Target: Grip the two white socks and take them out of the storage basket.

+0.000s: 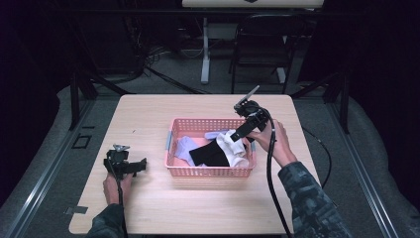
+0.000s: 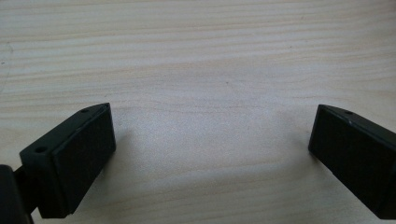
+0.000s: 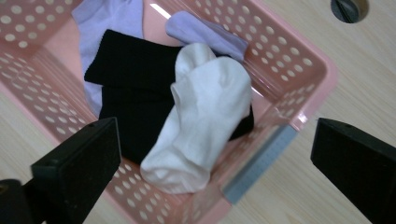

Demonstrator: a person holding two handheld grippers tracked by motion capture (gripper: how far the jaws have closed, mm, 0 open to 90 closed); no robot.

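A pink perforated basket (image 1: 210,172) (image 3: 299,79) stands mid-table and holds socks. A white sock (image 1: 233,148) (image 3: 205,112) lies on top of a black one (image 1: 208,155) (image 3: 130,84), with lavender socks (image 1: 183,148) (image 3: 112,23) beneath and beside them. My right gripper (image 1: 237,134) (image 3: 212,154) hovers above the basket's right end, open, its jaws spread on either side of the white sock without touching it. My left gripper (image 1: 141,165) (image 2: 210,144) rests low over bare wood at the table's left, open and holding nothing.
The light wooden table (image 1: 148,114) has free room left of and in front of the basket. A round cable hole (image 3: 349,8) sits in the tabletop near the basket. A dark chair (image 1: 262,47) and a white table leg (image 1: 205,49) stand beyond the far edge.
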